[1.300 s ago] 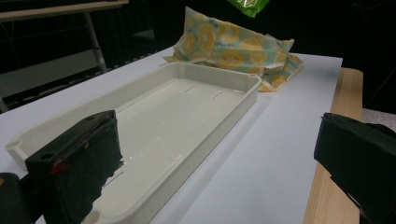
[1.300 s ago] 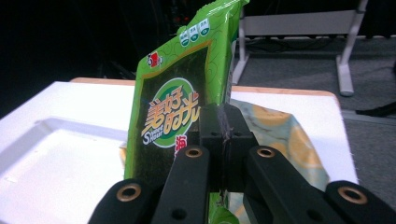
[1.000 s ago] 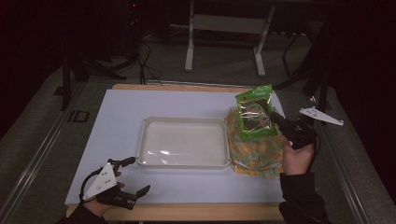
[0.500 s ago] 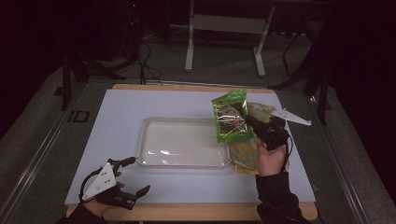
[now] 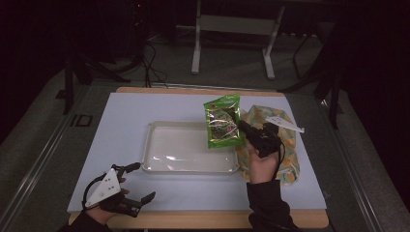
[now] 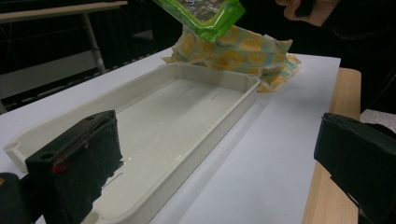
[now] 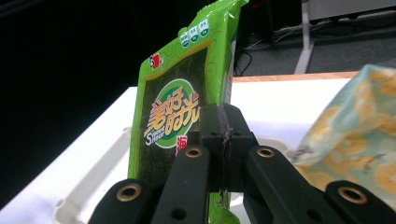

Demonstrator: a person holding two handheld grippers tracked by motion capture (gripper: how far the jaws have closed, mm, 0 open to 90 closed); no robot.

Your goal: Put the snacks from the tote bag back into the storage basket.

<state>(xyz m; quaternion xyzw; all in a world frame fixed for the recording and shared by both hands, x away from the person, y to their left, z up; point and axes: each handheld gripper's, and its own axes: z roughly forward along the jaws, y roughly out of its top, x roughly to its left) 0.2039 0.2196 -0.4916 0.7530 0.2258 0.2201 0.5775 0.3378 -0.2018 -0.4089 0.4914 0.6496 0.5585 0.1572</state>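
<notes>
The right claw (image 5: 240, 124) is clamped on the edge of a green seaweed snack packet (image 5: 222, 121), holding it in the air over the right end of the white tray (image 5: 159, 166); just right of the tray lies a yellow-patterned cloth bag (image 5: 289, 159) on the tabletop (image 5: 121, 116); the left claw (image 5: 137, 182) hangs near the tray's front-left corner, its jaws apart and holding nothing.

The packet looks light, thin and crinkly, with a glossy film that would probably be slippery; a pinch on the flat sealed edge, as here, seems the safest hold, since squeezing the middle could crush the brittle sheets inside.

The right gripper view shows the packet's printed face and the jaws pressed together on its side edge, detail too small to read from above; the left gripper view shows the tray's bare inside and the packet's lower corner hanging above the tray's far end, clear of it; the high view gives the whole layout.
</notes>
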